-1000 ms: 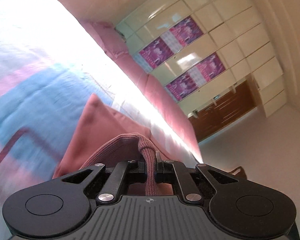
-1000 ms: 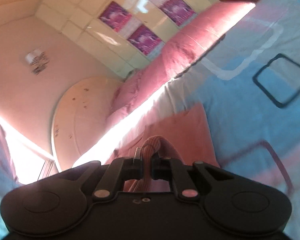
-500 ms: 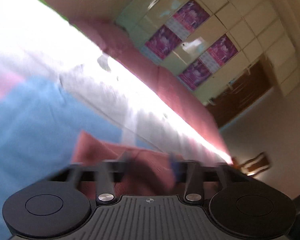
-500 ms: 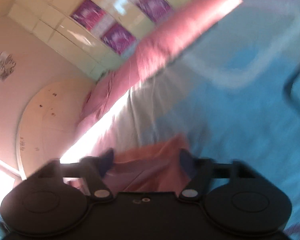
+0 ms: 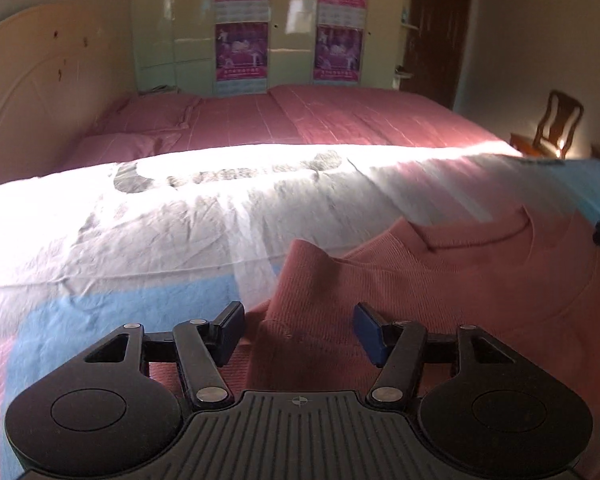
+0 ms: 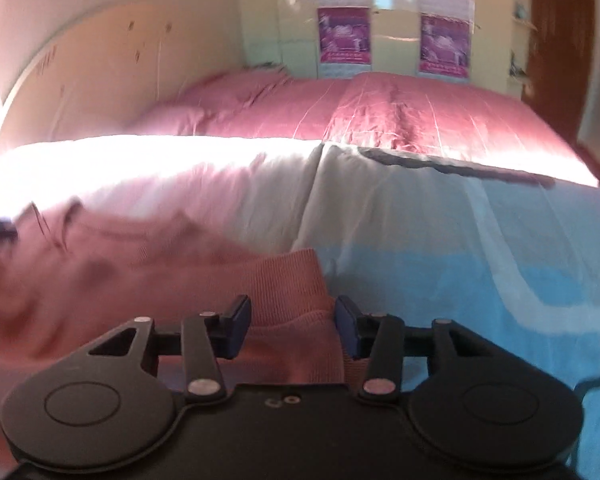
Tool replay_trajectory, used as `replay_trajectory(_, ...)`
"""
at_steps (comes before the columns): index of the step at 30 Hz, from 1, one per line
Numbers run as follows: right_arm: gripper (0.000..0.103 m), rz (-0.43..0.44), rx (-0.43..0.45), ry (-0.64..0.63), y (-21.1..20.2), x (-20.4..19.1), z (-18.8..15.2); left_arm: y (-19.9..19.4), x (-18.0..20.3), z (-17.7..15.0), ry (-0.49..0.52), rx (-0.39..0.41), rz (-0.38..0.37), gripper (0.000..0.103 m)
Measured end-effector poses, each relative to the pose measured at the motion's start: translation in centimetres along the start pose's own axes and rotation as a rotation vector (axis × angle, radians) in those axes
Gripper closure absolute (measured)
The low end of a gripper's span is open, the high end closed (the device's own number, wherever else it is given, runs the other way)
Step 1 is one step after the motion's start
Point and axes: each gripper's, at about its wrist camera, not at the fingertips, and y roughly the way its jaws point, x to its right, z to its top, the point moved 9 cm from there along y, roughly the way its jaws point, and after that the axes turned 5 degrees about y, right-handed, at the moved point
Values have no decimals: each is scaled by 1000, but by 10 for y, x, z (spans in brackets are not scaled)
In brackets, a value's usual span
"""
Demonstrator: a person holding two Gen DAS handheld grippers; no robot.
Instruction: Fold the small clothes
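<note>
Sweater (image 5: 440,280) neckline only left-side

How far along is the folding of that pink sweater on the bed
Early. Done: the pink sweater lies spread on the bedspread, neckline showing. In hand: nothing; the left tongs and right tongs are open over its edges. Left: all the folds, as far as shown.

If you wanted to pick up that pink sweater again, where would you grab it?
Probably by the ribbed sleeve cuffs. The pink sweater lies spread on the bedsheet, and a cuff sits bunched just ahead of each open gripper: left gripper, right gripper. Coming in low from the near side, the fingers could close across that raised fold.
</note>
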Motion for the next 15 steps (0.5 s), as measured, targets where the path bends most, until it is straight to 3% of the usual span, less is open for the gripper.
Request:
replay_trajectory(1, 78, -15, -5, -13, 2, 0, -1, 1, 4, -1, 6, -4, -6, 85)
replay_trajectory(2, 91, -30, -6, -22, -1, 0, -3, 2, 6, 0, 6, 5, 4, 92)
replay_trajectory(3, 96, -31, -1, -19, -3, 3, -2, -3, 7, 2, 10, 36, 19, 94)
replay_trajectory(7, 96, 11, 100, 17, -26, 5, 6, -42, 5, 12, -55, 202, 42, 95)
replay_trajectory(9, 96, 24, 178, 18, -45, 4, 13, -55, -4, 15, -98, 237, 62, 95)
replay_trajectory(12, 97, 11, 199, 69, -36, 12, 22, -31, -27, 11, -233, 140, 59, 95)
replay_trajectory(15, 97, 5, 163, 117, -18, 12, 23, -15, -28, 9, -216, 74, 81, 95)
